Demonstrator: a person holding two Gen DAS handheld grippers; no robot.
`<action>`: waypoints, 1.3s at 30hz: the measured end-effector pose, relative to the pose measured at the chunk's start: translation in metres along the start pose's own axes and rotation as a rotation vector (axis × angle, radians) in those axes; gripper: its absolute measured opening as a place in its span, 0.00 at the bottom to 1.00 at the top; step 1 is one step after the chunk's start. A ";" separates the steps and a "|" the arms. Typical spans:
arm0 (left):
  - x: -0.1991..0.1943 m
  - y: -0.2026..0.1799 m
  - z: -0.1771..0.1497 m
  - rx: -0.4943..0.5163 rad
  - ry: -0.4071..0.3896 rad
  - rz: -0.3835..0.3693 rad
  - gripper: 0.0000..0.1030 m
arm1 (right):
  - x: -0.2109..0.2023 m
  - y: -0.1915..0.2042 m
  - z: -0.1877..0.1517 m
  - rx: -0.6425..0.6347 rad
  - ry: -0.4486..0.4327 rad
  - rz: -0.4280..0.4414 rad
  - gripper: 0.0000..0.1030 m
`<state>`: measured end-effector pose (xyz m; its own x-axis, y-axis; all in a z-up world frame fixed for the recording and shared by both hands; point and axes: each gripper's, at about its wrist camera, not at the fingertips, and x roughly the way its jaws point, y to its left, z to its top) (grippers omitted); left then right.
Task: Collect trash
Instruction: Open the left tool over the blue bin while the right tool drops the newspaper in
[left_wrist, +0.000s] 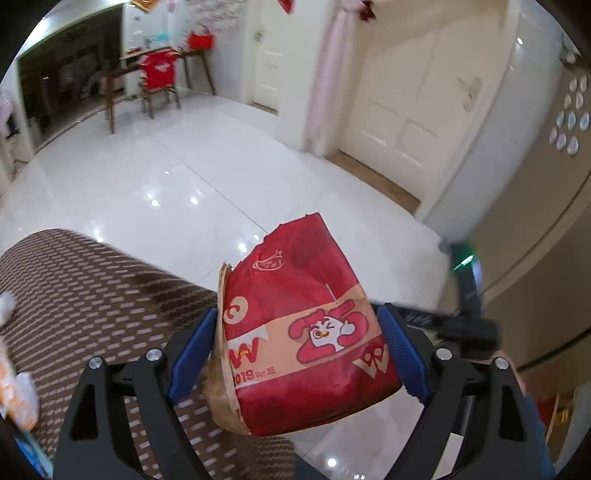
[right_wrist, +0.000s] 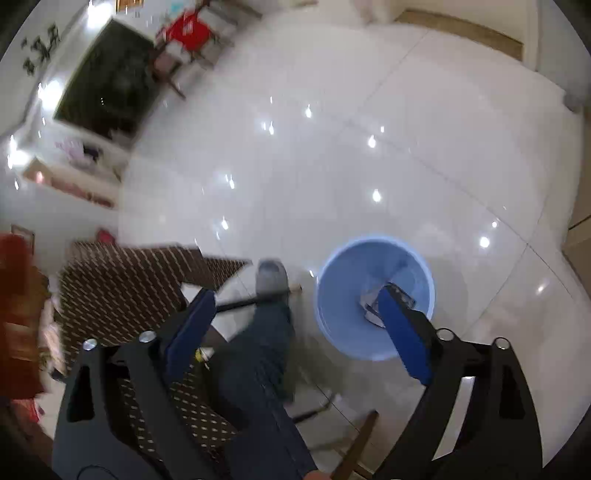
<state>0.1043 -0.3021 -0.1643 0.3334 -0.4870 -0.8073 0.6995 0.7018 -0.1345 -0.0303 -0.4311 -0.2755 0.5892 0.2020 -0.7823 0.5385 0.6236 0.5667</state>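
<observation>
The left tongs are clamped wide on a red paper food bag, pads pressed to both its sides, holding it above the edge of the patterned worktop and the white floor. The right tongs gape with nothing between them, just over the blue bin on the floor – pale scraps already lie inside. To do this well, I'd carry the bag squarely over the bin's mouth before letting go – it is light and could drift past the rim.
</observation>
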 end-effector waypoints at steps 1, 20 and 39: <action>0.009 -0.006 0.000 0.009 0.017 -0.008 0.83 | -0.015 -0.005 0.009 0.009 -0.019 0.009 0.89; 0.172 -0.031 -0.007 0.026 0.408 -0.058 0.92 | -0.105 -0.024 0.024 0.047 -0.191 0.064 0.94; -0.034 -0.012 0.010 -0.005 -0.078 0.015 0.92 | -0.143 0.087 0.001 -0.231 -0.364 0.034 0.94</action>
<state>0.0908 -0.2994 -0.1297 0.3919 -0.5152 -0.7622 0.6911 0.7117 -0.1258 -0.0673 -0.4069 -0.1139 0.8006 -0.0287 -0.5985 0.3905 0.7826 0.4848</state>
